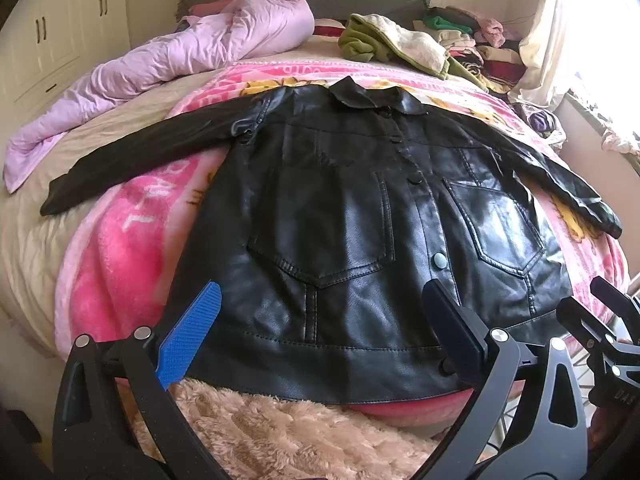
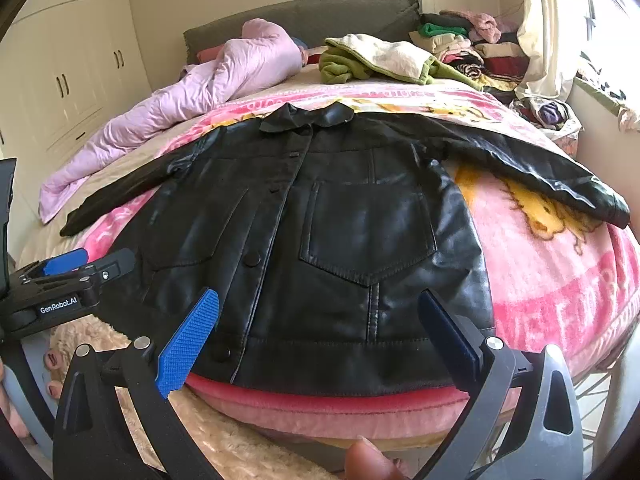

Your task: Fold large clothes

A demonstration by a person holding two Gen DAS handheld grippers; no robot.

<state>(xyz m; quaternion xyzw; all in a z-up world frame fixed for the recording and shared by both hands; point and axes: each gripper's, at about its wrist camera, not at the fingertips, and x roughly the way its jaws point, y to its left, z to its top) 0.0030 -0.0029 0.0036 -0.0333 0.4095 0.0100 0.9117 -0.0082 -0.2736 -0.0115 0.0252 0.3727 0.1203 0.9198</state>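
Left gripper (image 1: 320,332): jaws spread wide, nothing between the fingers; both blue pads (image 1: 188,336) point forward and slightly up.
Right gripper (image 2: 316,336): jaws spread wide too, nothing gripped between its fingers.
Relative pose: the two sit side by side, each showing at the edge of the other's view, left of the right one's fingers.

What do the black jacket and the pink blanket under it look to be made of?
Black jacket: leather or faux leather, which one I cannot tell; smooth glossy surface with window glare, stitched seams and snap buttons. Pink blanket: soft fleece-like plush, matte and fuzzy, with printed lettering and yellow cartoon figures.
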